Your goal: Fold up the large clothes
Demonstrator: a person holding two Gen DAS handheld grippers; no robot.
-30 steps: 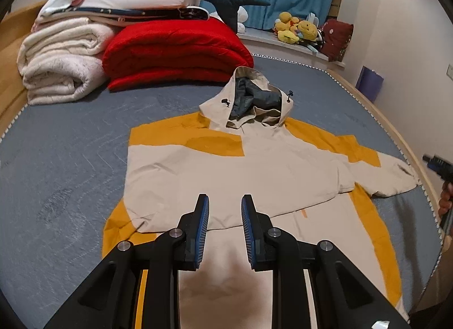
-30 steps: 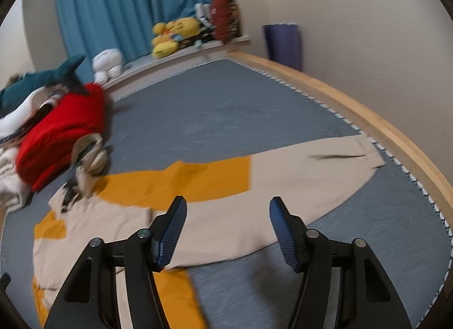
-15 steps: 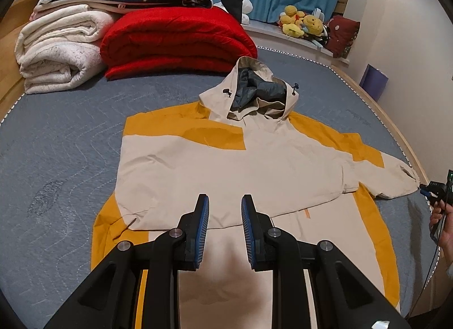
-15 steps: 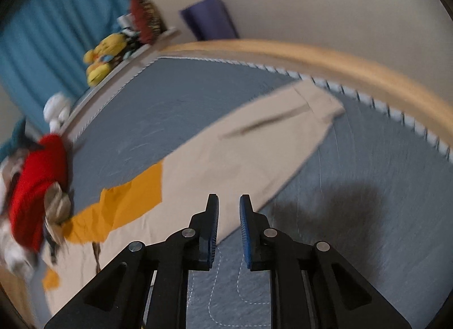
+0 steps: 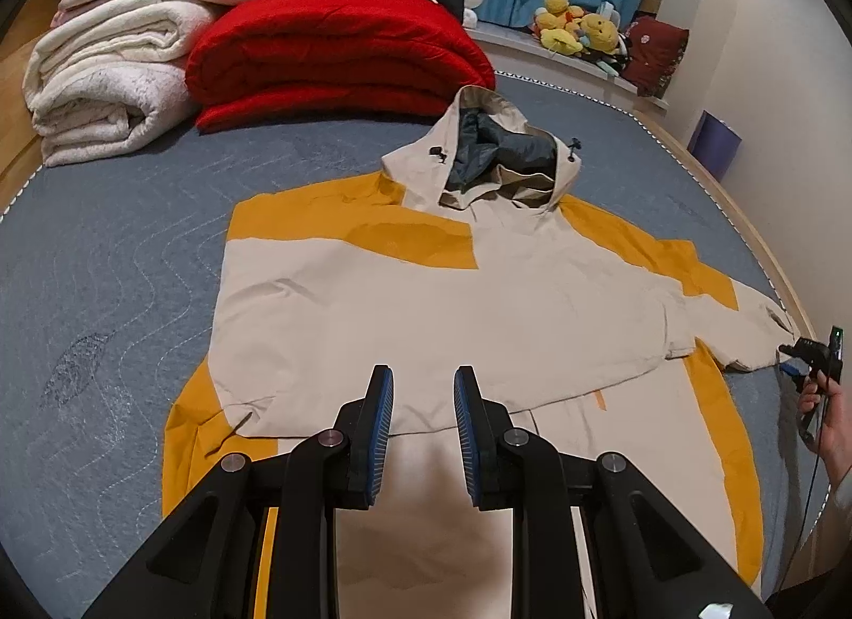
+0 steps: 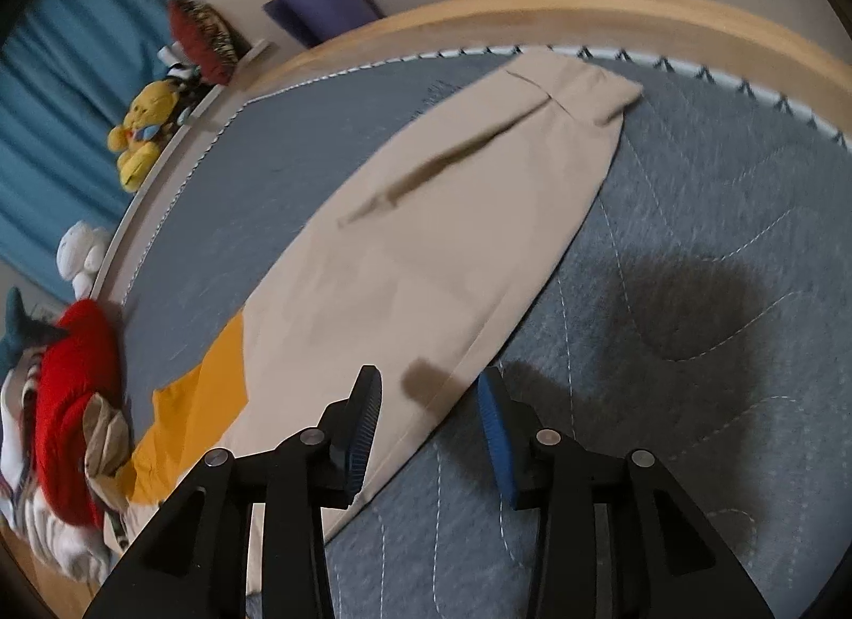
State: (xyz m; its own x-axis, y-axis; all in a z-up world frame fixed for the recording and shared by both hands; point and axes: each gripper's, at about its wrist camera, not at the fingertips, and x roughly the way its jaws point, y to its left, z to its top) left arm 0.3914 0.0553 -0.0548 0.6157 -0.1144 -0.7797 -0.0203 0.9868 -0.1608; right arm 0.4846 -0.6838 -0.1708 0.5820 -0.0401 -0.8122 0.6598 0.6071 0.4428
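A beige and mustard hooded jacket (image 5: 426, 299) lies flat on the grey bed cover, hood toward the far side. Its left sleeve is folded across the chest. My left gripper (image 5: 423, 427) hovers over the lower front of the jacket, jaws a little apart and empty. The jacket's right sleeve (image 6: 442, 225) stretches out toward the wooden bed edge. My right gripper (image 6: 431, 422) is open just above the near edge of this sleeve, holding nothing. It also shows in the left wrist view (image 5: 809, 352) by the sleeve cuff.
Folded red blanket (image 5: 341, 54) and white blankets (image 5: 106, 81) are stacked behind the hood. Plush toys (image 5: 580, 27) sit on a ledge under blue curtains. The wooden bed frame (image 6: 586, 6) runs close past the sleeve cuff. A purple bin (image 6: 319, 1) stands beyond.
My right gripper swung down toward the outstretched sleeve, closed briefly, and has opened again just above the sleeve's edge. My left gripper tilted slightly forward over the jacket.
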